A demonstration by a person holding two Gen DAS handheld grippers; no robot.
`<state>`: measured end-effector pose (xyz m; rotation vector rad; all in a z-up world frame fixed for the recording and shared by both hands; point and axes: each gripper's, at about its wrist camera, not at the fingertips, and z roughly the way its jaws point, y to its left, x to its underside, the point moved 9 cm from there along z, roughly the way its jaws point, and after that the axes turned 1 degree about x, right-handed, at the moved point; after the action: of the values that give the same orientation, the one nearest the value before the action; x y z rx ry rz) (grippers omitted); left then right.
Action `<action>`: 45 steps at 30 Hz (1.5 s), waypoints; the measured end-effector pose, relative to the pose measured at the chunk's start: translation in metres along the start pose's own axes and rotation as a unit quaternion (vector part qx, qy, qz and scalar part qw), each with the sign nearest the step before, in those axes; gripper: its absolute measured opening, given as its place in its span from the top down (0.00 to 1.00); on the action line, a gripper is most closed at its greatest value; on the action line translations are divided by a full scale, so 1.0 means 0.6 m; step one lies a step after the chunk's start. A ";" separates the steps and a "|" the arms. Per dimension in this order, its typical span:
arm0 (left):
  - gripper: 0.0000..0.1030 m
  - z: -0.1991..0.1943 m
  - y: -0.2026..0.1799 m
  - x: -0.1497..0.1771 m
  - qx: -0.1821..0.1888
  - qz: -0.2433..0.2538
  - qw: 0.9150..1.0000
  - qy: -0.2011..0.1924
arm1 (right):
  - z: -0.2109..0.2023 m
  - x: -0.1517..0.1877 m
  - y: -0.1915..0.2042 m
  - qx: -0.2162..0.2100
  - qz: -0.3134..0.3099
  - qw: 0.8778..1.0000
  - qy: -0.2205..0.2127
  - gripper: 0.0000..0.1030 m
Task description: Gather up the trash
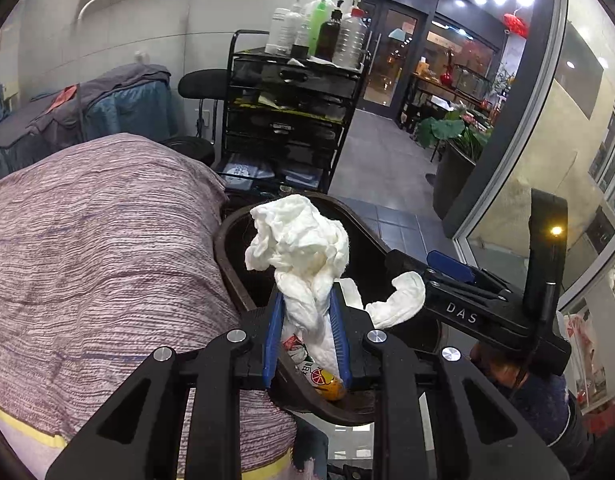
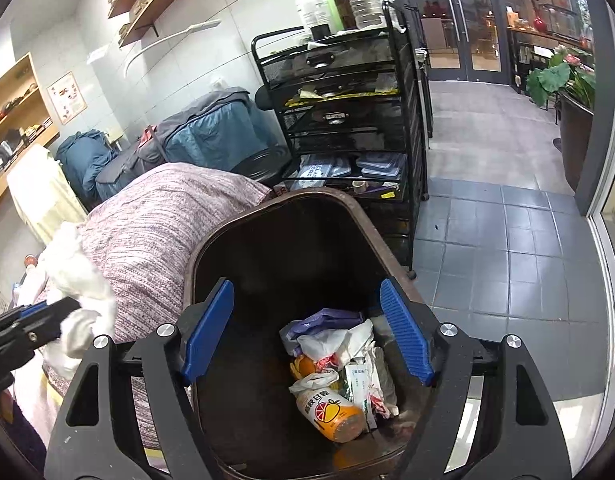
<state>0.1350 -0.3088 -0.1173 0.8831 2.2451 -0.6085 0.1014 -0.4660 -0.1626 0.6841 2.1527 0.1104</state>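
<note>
My left gripper is shut on a crumpled white tissue and holds it over the near rim of a dark brown trash bin. The tissue also shows at the left of the right wrist view, held by the left gripper. My right gripper is open and empty above the bin; it also shows in the left wrist view. Inside the bin lie an orange juice bottle, plastic bags and paper wrappers.
A bed with a purple knit cover stands against the bin's left side. A black mesh cart with bottles on top stands behind the bin. Grey tiled floor lies to the right, with a glass wall and a potted plant.
</note>
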 end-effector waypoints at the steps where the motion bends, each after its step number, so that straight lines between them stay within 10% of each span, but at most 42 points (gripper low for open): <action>1: 0.78 0.004 -0.002 0.000 -0.001 0.003 1.000 0.002 | 0.000 -0.001 -0.003 0.001 0.002 1.000 -0.001 0.27; 11: 0.76 0.042 -0.020 0.003 0.004 0.018 0.999 0.027 | -0.002 -0.006 -0.025 0.012 0.011 1.000 -0.004 0.26; 17: 0.25 0.056 -0.021 0.008 -0.004 0.023 0.999 0.025 | -0.002 -0.006 -0.034 0.016 0.014 1.000 -0.004 0.26; 22: 0.08 0.052 -0.023 0.006 -0.002 0.029 0.999 0.012 | -0.003 -0.006 -0.039 0.020 0.017 1.000 -0.006 0.26; 45: 0.06 -0.122 0.052 -0.007 -0.101 0.000 0.987 -0.122 | -0.054 -0.026 0.060 -0.016 -0.026 0.997 -0.075 0.09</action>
<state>0.1311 -0.2448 -0.0696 0.6688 2.0436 -0.4528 0.1001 -0.4385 -0.1203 0.5991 2.0197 0.0632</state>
